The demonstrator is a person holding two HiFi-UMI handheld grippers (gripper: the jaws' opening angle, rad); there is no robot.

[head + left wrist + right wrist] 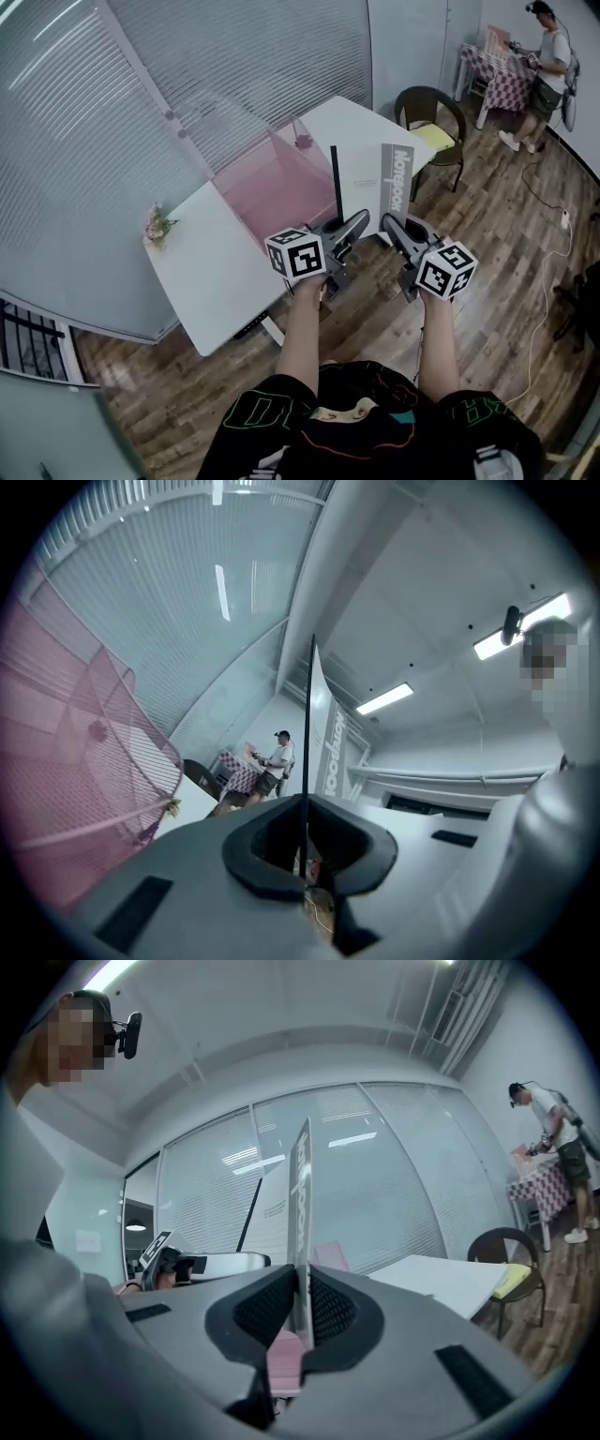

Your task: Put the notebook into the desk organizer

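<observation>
Left tongs (359,220) and right tongs (391,225) both pinch the notebook (367,180) by its lower edge, upright in air just right of the pink desk organizer (272,178) on the table (202,272); likely light, thin, floppy, so two-point edge grip suits.

Notebook (366,178) before the desk organizer (272,178) on the table (206,272)
</observation>
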